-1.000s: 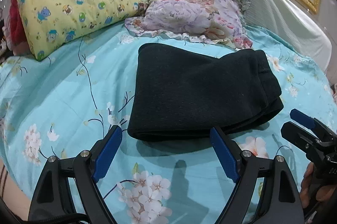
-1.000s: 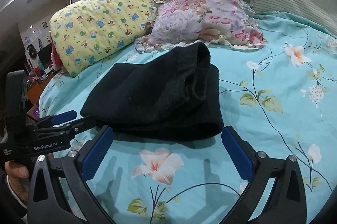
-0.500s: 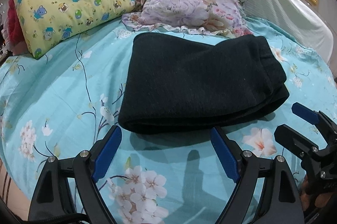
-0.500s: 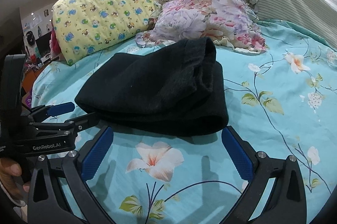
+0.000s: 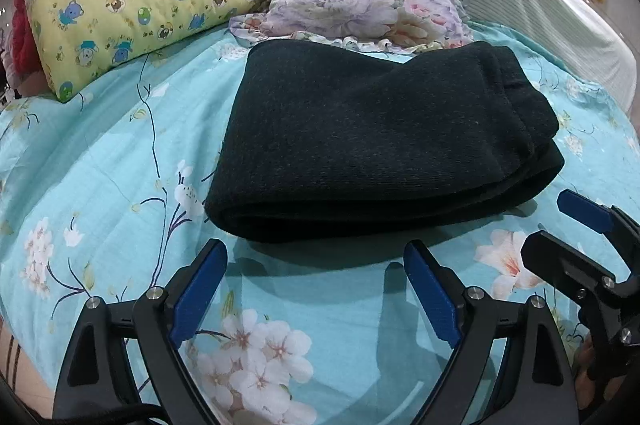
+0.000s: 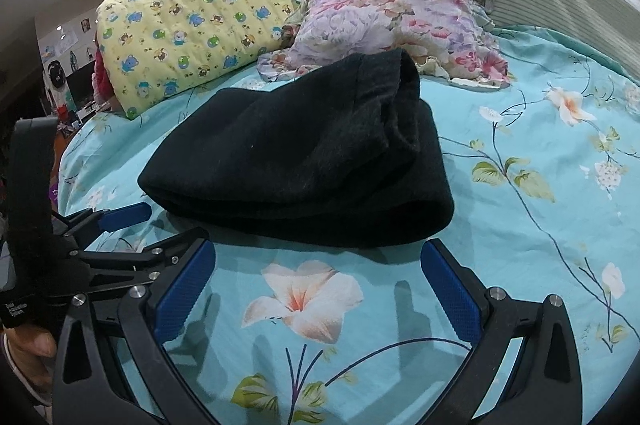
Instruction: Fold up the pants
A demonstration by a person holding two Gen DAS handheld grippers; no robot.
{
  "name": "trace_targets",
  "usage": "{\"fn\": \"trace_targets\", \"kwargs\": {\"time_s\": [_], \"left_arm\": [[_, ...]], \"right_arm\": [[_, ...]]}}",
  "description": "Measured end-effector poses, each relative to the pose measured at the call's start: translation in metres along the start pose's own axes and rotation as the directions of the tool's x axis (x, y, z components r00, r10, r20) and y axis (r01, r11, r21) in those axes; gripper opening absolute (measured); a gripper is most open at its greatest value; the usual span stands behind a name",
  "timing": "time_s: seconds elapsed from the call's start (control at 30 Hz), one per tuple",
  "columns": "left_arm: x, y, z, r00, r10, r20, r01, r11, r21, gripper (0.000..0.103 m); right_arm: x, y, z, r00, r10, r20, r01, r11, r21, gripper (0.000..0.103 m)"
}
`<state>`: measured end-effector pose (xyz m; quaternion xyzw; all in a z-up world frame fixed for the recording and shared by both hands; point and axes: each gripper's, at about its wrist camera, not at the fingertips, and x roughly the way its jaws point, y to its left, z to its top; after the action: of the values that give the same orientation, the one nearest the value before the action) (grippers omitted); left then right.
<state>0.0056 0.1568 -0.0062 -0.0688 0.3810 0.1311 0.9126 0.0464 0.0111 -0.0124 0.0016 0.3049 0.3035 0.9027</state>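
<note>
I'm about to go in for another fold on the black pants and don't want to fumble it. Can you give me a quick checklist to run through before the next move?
1. Left hand-held gripper empty: ok, its jaws are opening with only bedsheet between them.
2. Right hand-held gripper empty and open: ok.
3. Black pants free of both grippers: ok, their near folded edge lies just beyond both sets of fingertips.
4. Pants folded neatly so far: not ok, the right end is bunched in uneven layers.
5. Room behind the pants: not ok, the floral pillow sits right against their far edge.
6. Bedsheet flat under the pants: cannot tell.
</note>
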Motion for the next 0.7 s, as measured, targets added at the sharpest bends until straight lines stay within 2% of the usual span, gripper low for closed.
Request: {"fn": "trace_targets", "kwargs": {"time_s": [0.37,0.7], "left_arm": [[0.0014,0.0018,0.0005,1.000,0.003,0.002,-0.003,1.000,-0.017,0.091],[-0.0067,0.0004,-0.0011,0.999,-0.001,0.039,0.002,1.000,-0.011,0.093]], "right_arm": [[0.0030,-0.0034,0.0004,1.000,0.005,-0.009,-0.005,1.000,0.017,0.102],[-0.0005,-0.0058,0.0010,1.000,0.012,0.020,-0.012,1.000,0.029,0.102]]}}
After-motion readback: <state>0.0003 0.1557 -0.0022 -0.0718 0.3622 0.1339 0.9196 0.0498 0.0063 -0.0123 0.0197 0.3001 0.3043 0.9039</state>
